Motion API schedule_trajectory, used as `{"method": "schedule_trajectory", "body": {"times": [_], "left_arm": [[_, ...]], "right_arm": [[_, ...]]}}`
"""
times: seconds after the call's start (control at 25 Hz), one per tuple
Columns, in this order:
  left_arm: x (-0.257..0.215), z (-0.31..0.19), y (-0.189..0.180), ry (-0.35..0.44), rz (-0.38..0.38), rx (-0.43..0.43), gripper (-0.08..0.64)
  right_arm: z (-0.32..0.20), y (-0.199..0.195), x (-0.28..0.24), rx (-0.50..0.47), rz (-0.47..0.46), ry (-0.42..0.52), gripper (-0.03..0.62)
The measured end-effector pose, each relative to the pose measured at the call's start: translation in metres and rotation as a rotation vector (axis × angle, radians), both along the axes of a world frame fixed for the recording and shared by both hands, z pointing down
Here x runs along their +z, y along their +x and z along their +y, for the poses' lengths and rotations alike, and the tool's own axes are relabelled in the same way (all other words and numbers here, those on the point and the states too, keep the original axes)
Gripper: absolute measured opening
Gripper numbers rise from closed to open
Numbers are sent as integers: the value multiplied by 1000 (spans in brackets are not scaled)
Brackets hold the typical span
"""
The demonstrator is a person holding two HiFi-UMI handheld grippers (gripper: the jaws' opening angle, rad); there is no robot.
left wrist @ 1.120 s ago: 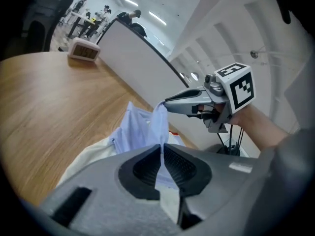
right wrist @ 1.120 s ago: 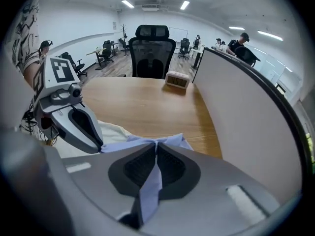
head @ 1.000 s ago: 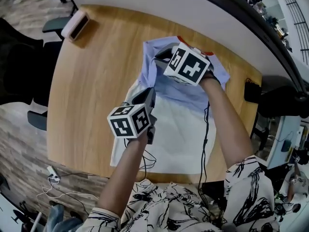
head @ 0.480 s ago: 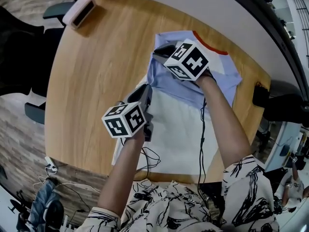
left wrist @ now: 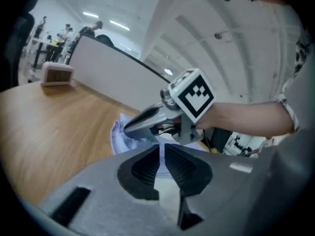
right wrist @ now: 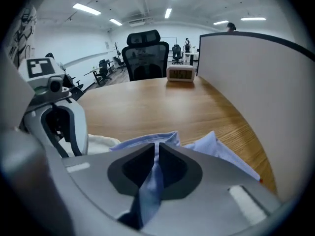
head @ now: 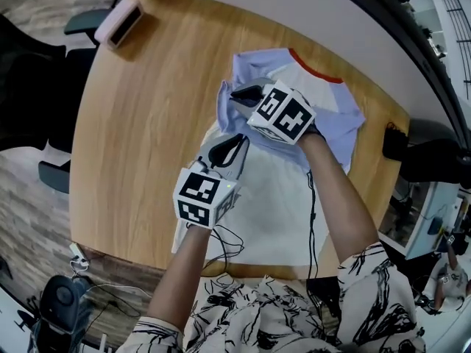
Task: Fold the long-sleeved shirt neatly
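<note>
The long-sleeved shirt (head: pixel 280 197) lies on the wooden table (head: pixel 140 123): white body, light blue sleeves, red collar (head: pixel 318 70). My right gripper (head: pixel 237 93) points down over the shirt's upper left and is shut on a fold of blue sleeve (right wrist: pixel 147 191), which runs back between its jaws (right wrist: pixel 157 149). My left gripper (head: pixel 240 143) sits just below it at the shirt's left edge, shut on a thin edge of white fabric (left wrist: pixel 160 157). In the left gripper view the right gripper (left wrist: pixel 147 124) hangs close ahead over bunched blue cloth (left wrist: pixel 120 136).
A small pink-white clock (head: pixel 121 22) stands at the table's far left corner. A white partition (right wrist: pixel 256 82) runs along the far edge. Office chairs (right wrist: pixel 145 53) stand beyond the table. Cables (head: pixel 228 237) trail over the shirt's near part. A black object (head: pixel 394 142) sits at the right edge.
The right gripper has come down toward the table with the blue sleeve, so more white chest and red collar shows. The left gripper has rolled, turning its marker cube face up.
</note>
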State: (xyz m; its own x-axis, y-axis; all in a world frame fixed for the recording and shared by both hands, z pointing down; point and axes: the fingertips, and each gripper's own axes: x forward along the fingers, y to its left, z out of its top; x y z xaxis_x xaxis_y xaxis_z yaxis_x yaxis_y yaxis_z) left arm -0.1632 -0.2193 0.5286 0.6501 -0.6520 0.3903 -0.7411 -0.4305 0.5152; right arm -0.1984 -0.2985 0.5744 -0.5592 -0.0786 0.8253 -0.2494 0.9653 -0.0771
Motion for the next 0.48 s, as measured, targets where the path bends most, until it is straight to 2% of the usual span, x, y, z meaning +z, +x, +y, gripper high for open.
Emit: {"method": "schedule_trajectory", "body": {"times": [0.08, 0.16, 0.24, 0.36, 0.44, 0.48], "left_arm": [[19, -7, -6, -44, -72, -55, 18], [39, -10, -22, -133, -105, -137, 12], [49, -8, -35, -178, -133, -171, 3], [43, -8, -51, -143, -123, -185, 8], [28, -5, -58, -101, -87, -165, 40], [18, 0, -62, -78, -73, -148, 78]], "right_arm": [[3, -5, 7, 30, 3, -4, 37], [3, -9, 9, 74, -11, -4, 38], [5, -11, 12, 114, -21, 0, 49], [5, -13, 8, 178, -71, 9, 77], [9, -10, -9, 235, -143, 23, 112], [14, -5, -21, 264, -187, 31, 140]]}}
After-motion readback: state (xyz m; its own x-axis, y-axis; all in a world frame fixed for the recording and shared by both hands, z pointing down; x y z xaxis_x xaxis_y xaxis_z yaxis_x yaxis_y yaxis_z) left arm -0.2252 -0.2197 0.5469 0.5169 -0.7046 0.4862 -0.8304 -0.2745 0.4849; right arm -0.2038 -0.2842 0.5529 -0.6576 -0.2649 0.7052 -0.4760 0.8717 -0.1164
